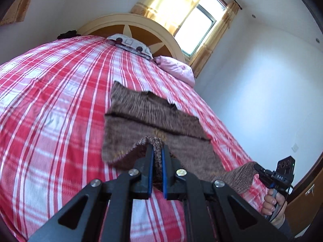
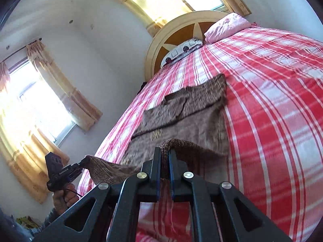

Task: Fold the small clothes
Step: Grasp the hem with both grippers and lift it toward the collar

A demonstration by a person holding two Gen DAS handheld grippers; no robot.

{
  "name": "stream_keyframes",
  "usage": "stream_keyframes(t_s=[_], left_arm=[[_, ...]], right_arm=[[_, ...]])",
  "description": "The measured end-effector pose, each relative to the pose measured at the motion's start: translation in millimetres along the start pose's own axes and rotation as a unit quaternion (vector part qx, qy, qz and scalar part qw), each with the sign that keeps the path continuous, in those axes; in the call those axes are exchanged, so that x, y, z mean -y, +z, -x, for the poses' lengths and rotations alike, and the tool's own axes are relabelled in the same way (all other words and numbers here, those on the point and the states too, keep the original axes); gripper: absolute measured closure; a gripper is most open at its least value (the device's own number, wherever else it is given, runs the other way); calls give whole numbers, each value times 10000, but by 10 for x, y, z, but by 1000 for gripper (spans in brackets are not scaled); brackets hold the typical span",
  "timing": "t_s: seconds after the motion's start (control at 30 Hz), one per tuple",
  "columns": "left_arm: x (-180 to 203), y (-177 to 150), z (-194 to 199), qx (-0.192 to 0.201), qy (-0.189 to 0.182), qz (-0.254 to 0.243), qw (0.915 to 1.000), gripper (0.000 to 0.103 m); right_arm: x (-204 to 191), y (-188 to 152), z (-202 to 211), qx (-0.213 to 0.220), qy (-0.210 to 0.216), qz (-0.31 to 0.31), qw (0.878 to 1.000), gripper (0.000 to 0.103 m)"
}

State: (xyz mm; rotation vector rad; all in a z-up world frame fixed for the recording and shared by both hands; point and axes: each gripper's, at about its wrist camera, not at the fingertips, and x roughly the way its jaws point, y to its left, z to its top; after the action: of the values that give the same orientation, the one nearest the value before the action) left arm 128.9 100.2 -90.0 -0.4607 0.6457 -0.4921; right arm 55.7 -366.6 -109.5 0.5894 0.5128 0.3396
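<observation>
Bedding in red and white plaid [image 1: 60, 104] covers the bed on which the work is done, and a rounded cream headboard with a star pattern [image 1: 141, 32] is seen at its far end. A patterned pillow [image 1: 131, 45] and a pink pillow [image 1: 175, 67] are laid against the headboard, with a small dark object [image 1: 67, 34], too small to be identified, beside them. Curtained windows [image 2: 32, 109] let in glare strong enough that nothing outside can be made out. No obstacle is found on the bedspread around the garment. The brown knitted sweater [image 1: 153, 117] is spread on the bed with its neckline towards the headboard; its near hem is lifted off the bedspread, and the cloth is blurred there. The left hand-held gripper [image 1: 157, 149] is clamped on the hem, the knit being pinched between its blue-padded fingers [image 1: 149, 173]. The right hand-held gripper [image 2: 164, 153] is likewise closed on the hem further along, so that the edge is stretched in a sagging line between the two. From each wrist view the other tool is seen at the frame's edge, held by a hand [image 1: 272, 203] whose sleeve is cut off by the lens border. The bed's near edge is hidden behind the black linkages.
</observation>
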Motion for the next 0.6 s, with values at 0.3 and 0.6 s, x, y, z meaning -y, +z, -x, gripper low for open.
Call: stream_keyframes(t_s=[0.3,0.6], left_arm=[[-28,554,-332,207,4,68,9998,96],[-111,947,-778,219,59,110,9997,96]], right_arm=[[-15,514,-295,71,-33,43,10000,97],[84,1043,-712,104,-187,6,9998,97]])
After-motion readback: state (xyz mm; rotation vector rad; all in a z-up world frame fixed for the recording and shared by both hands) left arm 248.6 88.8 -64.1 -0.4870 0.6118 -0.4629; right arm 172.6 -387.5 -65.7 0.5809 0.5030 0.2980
